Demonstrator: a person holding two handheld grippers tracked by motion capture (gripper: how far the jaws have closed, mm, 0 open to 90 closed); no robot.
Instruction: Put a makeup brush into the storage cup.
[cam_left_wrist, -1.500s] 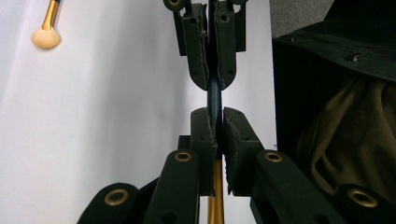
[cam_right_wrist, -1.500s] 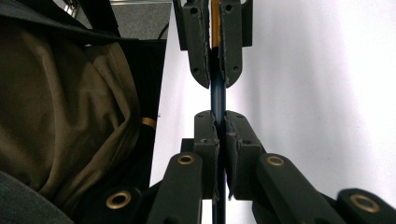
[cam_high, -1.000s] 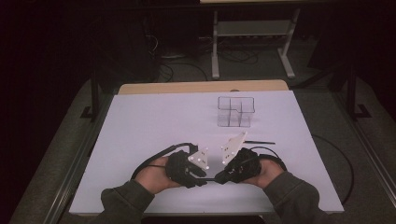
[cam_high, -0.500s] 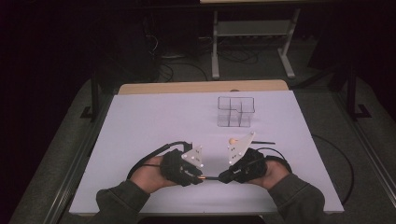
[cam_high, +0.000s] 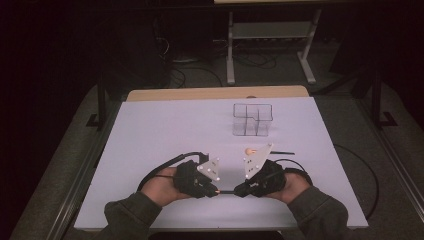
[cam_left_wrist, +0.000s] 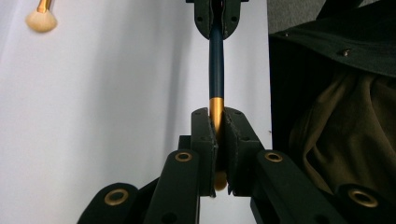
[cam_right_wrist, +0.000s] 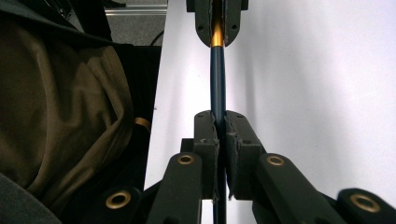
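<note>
The white worktop (cam_high: 165, 130) lies broad in front of me, and I work at its near edge, close to my body, because that keeps both forearms low and steady while I pass something thin from one hand to the other. Toward the far right of it stands a clear divided organizer (cam_high: 252, 120), well apart from my hands; I judge that it is where such brushes belong, which would explain why it is left upright and open at the top. Nearer, just beyond my right hand, a second brush (cam_high: 260, 151) lies flat on the sheet with its pale tuft pointing left, out of the way for now.

My two hands face each other, claws tip to tip. My right claw (cam_high: 240, 190) is clamped on the dark blue handle of the makeup brush (cam_left_wrist: 216, 65), jaws pressed together around it in the right gripper view, so the brush hangs level between my hands instead of resting on the sheet. My left claw (cam_high: 212, 190) has just been closing and now grips the gold ferrule (cam_left_wrist: 215, 109) of the same brush, with the tuft end tucked between the pads. I take it by the ferrule because that leaves the whole handle free for the other claw, and with a hold at both ends the brush cannot roll or droop. Either hand could now let go safely, as I judge it.
</note>
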